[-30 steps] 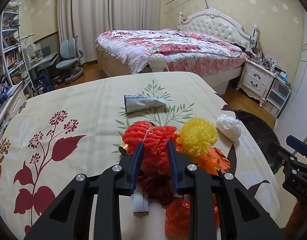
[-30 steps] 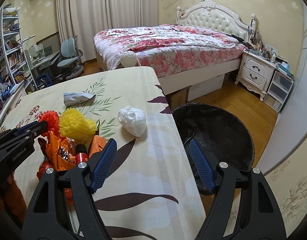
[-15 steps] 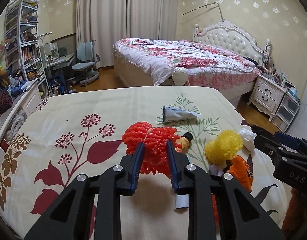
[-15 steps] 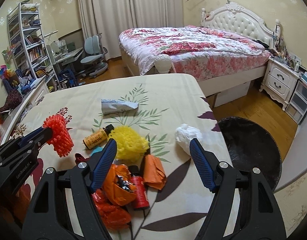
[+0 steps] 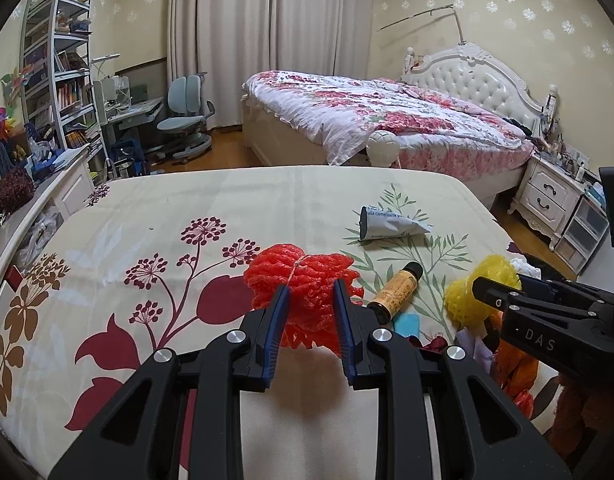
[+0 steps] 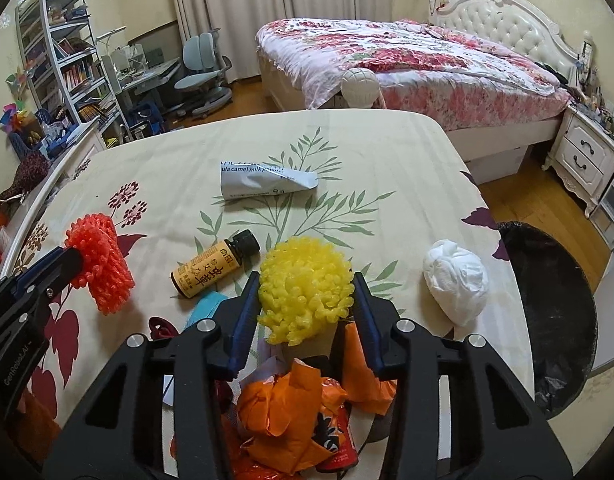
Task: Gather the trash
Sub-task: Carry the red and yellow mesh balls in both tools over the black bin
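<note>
With our left gripper point(image 5: 310, 294) we hold the red foam net point(image 5: 305, 284); its two blue pads are clamped on the net, which hangs above the flowered bed cover point(image 5: 155, 248). In the right wrist view the same net point(image 6: 101, 262) sticks out from the tips of the left gripper at the left side.

Our right gripper point(image 6: 305, 286) is over the yellow foam net point(image 6: 305, 280). Its jaws are closing, and the yellow net sits between them, with both pads at its sides. Whether they already press it, we cannot tell for sure, but they seem to touch it.

The other trash lies on the cover. A small brown bottle point(image 6: 215, 266) with a black cap lies just left of the yellow net. A flattened grey-white sachet point(image 6: 265, 180) lies farther away, near the leaf pattern. A white crumpled ball point(image 6: 455, 280) rests near the right edge of the cover. Under the right gripper there are orange wrappers point(image 6: 291, 412) and a red can point(image 6: 335, 436). The black bin point(image 6: 555, 320) stands on the floor, just beside the right edge of the cover.
</note>
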Demonstrator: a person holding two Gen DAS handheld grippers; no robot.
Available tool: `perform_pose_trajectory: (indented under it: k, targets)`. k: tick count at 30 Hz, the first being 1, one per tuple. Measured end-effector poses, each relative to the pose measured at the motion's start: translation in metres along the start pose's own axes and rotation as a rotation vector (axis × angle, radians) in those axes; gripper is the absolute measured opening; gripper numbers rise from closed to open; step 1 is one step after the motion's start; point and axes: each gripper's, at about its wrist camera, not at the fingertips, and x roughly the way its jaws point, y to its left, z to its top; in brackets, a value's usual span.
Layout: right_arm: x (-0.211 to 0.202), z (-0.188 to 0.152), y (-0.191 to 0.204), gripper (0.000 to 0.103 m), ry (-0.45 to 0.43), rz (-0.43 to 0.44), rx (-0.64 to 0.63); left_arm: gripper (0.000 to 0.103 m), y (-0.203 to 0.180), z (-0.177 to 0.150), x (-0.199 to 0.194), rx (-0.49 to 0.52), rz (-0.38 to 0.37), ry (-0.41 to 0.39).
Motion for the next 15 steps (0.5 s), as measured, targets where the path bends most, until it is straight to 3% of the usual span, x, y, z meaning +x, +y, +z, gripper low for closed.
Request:
perform_pose_trajectory:
  k: [10, 15]
  targets:
    - [-0.038, -0.002, -0.022, 0.041, -0.109, -0.022, 0.026, 0.026, -0.027, 0.007, -0.015, 0.022, -0.054, -0.035]
    - [-0.064, -0.009, -0.051, 0.041, -0.156, -0.076, 0.056, 0.026, -0.052, 0.011, -0.021, 0.051, -0.095, -0.053]
